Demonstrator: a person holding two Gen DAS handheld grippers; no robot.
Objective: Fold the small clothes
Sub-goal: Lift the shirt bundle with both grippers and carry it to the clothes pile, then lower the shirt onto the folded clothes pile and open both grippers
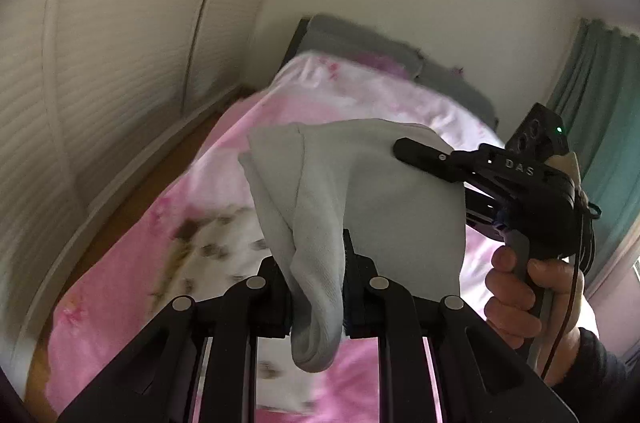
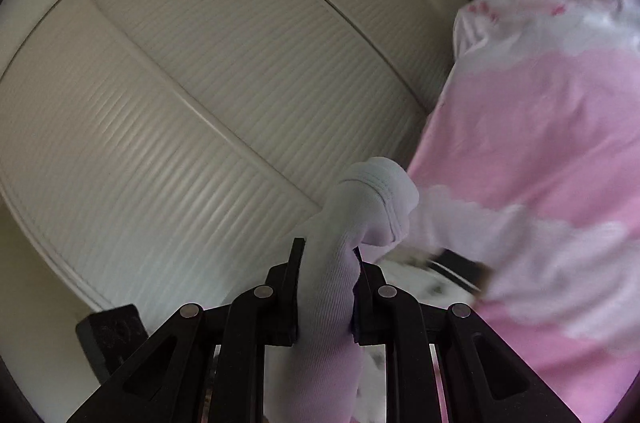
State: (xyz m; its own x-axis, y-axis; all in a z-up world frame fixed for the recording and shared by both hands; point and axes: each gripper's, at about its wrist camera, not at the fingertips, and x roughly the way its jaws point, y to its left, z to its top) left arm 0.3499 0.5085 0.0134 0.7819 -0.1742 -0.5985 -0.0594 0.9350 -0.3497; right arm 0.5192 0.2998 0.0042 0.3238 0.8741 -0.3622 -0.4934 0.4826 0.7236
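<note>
Both grippers are holding 1 pale grey-white garment up in the air above a bed covered with a pink and white duvet. The left gripper is pinching a bunched, ribbed edge of the cloth, its jaws nearly closed with only the thickness of the fabric between them, and a loose fold is drooping down through the gap. The right gripper, seen from the left wrist view with a hand wrapped round its grip, is clamping the opposite upper corner; its own camera is showing the jaws drawn almost together on a ribbed, tube-like part of the same cloth. Between the 2 grips the garment is hanging as a slack sheet, clear of the bedding (what kind of small garment it is I cannot tell). The background is smearing in both views, so the pair of tools is probably travelling rather than resting.

Several things could go wrong from here. The left grip is catching a wad rather than a clean single edge, so layers could be slipping out unevenly and the cloth could be landing twisted. If the 2 grippers are drawing apart too far, the fabric could be pulling free of 1 pinch. Lowering it while it is swinging could leave creases or a doubled corner on the soft, uneven duvet, spoiling the fold.
</note>
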